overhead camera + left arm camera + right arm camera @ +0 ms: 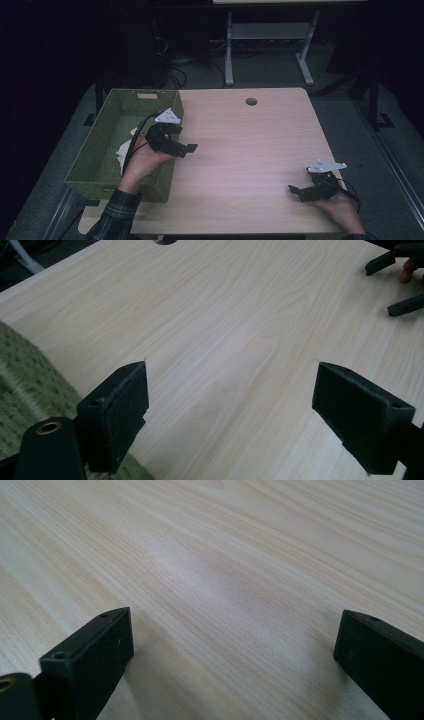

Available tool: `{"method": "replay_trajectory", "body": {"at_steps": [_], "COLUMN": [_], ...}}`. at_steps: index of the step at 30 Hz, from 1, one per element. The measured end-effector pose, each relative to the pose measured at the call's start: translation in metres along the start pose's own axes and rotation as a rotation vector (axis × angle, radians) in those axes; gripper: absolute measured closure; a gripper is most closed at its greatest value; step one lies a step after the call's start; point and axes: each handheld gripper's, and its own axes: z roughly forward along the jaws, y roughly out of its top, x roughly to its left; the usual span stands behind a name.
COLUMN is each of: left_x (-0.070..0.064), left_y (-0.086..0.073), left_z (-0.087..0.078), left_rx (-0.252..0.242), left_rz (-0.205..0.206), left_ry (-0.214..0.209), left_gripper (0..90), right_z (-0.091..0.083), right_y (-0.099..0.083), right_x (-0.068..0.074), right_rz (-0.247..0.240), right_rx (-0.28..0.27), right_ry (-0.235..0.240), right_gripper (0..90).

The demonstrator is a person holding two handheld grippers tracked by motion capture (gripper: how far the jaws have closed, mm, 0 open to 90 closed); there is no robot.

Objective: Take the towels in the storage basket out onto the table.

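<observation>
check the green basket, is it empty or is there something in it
Not empty. In the high view the green basket holds something white and crumpled near the left hand; what it is cannot be told.

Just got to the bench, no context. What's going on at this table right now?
A person holds a pair of tongs in each hand over a wooden table. The left tongs are open and empty, by the near right rim of a green woven basket that has something white inside. The right tongs are also open and empty, low over the table's near right corner. Nothing is being held.
</observation>
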Motion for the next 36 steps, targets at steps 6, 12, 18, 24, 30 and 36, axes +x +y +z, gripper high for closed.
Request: {"method": "replay_trajectory", "body": {"at_steps": [6, 12, 18, 24, 30, 36], "left_x": [0.008, 0.015, 0.021, 0.029, 0.036, 0.046], "left_y": [-0.006, -0.011, -0.016, -0.021, -0.027, -0.037], "left_z": [-0.005, -0.011, -0.016, -0.022, -0.027, -0.031], "left_rx": [0.007, 0.010, 0.009, 0.012, 0.028, 0.041], "left_rz": [-0.020, -0.031, -0.043, -0.059, -0.059, -0.072], "left_ry": [0.021, 0.031, 0.048, 0.065, 0.100, 0.131], "left_gripper": [14.2, 14.2, 14.3, 14.5, 14.5, 14.6], "right_z": [0.000, 0.000, 0.000, 0.000, 0.000, 0.000], "right_y": [0.000, 0.000, 0.000, 0.000, 0.000, 0.000], "right_x": [0.000, 0.000, 0.000, 0.000, 0.000, 0.000], "right_rz": [0.001, 0.000, -0.004, -0.004, -0.006, -0.003], "right_rx": [0.000, 0.000, -0.002, -0.002, -0.005, -0.002], "right_ry": [0.000, 0.000, -0.001, 0.000, 0.000, 0.000], "right_gripper": [2.2, 2.1, 2.2, 2.2, 2.2, 2.2]}}
